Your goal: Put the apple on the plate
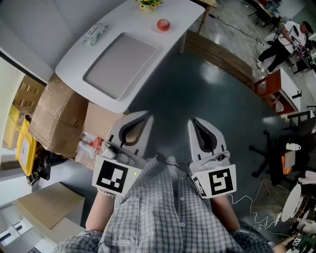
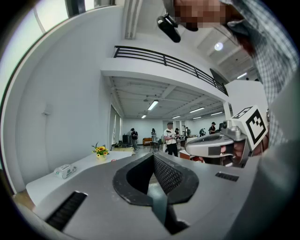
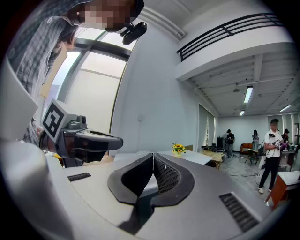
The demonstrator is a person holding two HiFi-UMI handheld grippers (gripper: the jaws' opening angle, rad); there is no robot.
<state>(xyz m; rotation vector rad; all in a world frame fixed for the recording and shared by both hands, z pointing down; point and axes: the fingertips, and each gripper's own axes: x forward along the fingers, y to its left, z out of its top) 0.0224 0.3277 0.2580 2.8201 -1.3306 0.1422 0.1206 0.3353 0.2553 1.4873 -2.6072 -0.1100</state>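
Note:
A red apple rests near the far edge of the white table in the head view. It is too small to tell whether a plate lies under it. Both grippers are held close to my body over the dark floor, well short of the table. My left gripper is shut with nothing in it, as is my right gripper. In the left gripper view the left gripper has its black pads pressed together. The right gripper shows the same in its own view.
A grey mat covers the table's middle, with a tissue pack and yellow flowers beside it. Cardboard boxes stand left of the table. A wooden bench and an office chair are on the right. People stand far off.

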